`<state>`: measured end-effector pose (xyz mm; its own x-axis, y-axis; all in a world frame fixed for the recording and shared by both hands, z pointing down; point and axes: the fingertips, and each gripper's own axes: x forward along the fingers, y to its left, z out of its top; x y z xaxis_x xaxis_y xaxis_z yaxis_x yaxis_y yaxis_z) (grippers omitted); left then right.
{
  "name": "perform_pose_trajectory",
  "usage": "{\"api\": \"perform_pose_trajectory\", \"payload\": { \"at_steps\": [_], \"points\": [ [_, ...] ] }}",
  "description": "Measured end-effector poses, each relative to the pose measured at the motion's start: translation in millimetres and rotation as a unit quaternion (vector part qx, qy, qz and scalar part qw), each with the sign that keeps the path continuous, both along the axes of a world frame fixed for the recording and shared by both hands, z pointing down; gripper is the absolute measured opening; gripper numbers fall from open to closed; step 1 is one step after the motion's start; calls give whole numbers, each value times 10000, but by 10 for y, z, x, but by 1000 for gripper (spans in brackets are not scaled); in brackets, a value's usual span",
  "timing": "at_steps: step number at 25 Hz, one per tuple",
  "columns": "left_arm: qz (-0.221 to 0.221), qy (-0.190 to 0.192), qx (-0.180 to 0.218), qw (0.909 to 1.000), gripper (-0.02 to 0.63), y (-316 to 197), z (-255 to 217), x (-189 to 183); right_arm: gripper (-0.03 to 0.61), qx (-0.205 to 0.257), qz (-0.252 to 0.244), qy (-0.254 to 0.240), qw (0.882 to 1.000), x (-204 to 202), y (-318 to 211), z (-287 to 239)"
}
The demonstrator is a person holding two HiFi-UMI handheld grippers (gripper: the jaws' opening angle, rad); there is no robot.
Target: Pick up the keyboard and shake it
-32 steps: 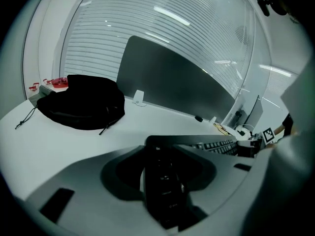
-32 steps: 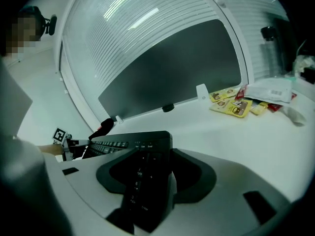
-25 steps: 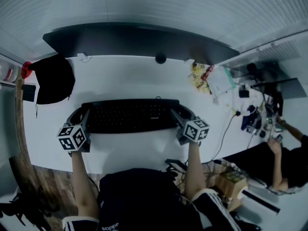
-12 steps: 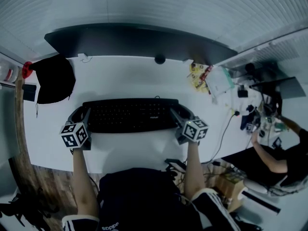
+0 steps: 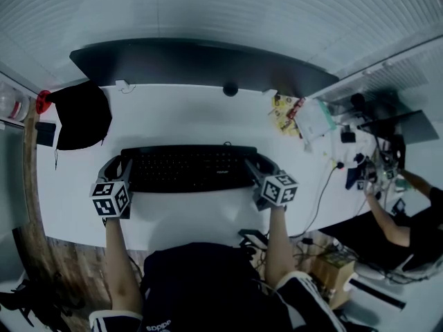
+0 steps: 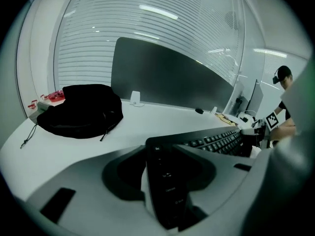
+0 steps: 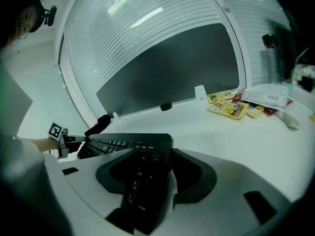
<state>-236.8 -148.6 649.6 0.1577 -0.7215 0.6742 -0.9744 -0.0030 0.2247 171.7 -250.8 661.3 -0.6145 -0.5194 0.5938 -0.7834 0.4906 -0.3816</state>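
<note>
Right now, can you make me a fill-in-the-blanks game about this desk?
The left gripper and right gripper each clamp one end of the ____. The bag on the table is coloured ____. The yellow packets lie nearer the ____ gripper.
Missing words: keyboard, black, right.

A white desk [image 5: 194, 113] is backed by a dark partition panel [image 5: 201, 61]; pale horizontal blinds [image 5: 221, 5] are seen behind it, with light strips [image 6: 157, 11] reflected in them, and wood-grain floor [image 5: 55, 261] is shown at the left
</note>
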Motion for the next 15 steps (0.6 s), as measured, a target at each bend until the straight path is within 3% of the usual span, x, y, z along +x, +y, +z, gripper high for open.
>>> {"api": "perform_pose_trajectory", "payload": {
  "at_steps": [6, 11, 15],
  "points": [
    [-133, -144, 189, 9996, 164, 94, -133, -68, 192, 83, 86, 61, 9999, -7, -1, -76],
    [-259, -264, 537, 9979, 163, 140, -386, -119, 192, 371, 128, 355, 9986, 33, -6, -84],
    [-182, -317, 802, 9961, 162, 137, -590, -43, 190, 705, 432, 199, 9964, 100, -61, -316]
  ]
}}
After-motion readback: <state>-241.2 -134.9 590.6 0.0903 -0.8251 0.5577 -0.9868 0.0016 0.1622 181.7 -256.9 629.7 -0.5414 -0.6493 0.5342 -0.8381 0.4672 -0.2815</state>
